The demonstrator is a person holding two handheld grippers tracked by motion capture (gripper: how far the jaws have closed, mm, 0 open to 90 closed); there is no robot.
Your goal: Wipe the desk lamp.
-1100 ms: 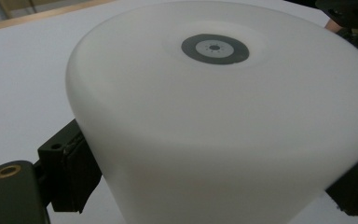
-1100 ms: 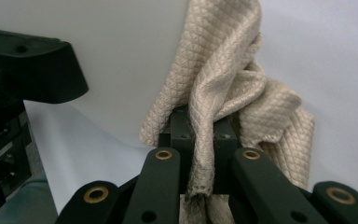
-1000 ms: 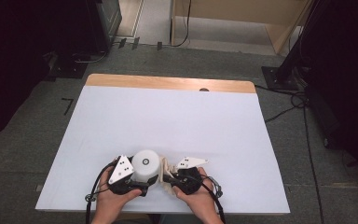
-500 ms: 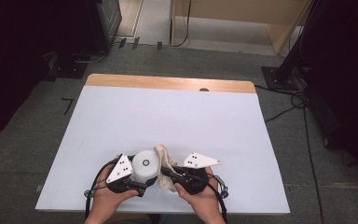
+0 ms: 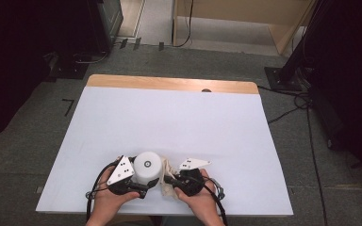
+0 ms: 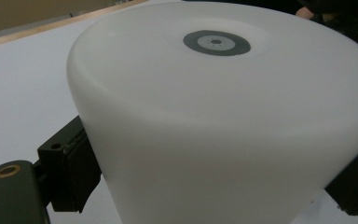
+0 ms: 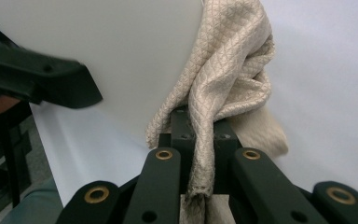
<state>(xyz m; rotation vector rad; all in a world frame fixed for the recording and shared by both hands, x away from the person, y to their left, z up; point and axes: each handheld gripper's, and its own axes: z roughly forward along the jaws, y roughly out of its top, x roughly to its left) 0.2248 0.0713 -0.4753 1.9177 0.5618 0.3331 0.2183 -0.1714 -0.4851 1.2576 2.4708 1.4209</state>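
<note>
**Cloth wipe on a held container: where the grip could fail**

At the near edge of the table (image 5: 169, 117), the left gripper (image 5: 143, 187) had its jaws spread wide around the white container (image 5: 147, 165), one jaw pressed against each side of its wall; the container sat upright with a grey disc (image 6: 216, 42) on its top. Just to its right, the right gripper (image 5: 168, 180) was clamped almost fully shut on a bunched beige cloth (image 7: 228, 79), which lay against the container's right side.

The container's wall looked smooth and tapered, so a firm push from the cloth could have made it twist or slide out between the left jaws, or tip toward the left. The cloth was pinched only by a narrow fold; dragging it hard over the surface might have pulled it free of the right jaws. Both tools stood close together, so a careless sweep could also have knocked one against the other
</note>
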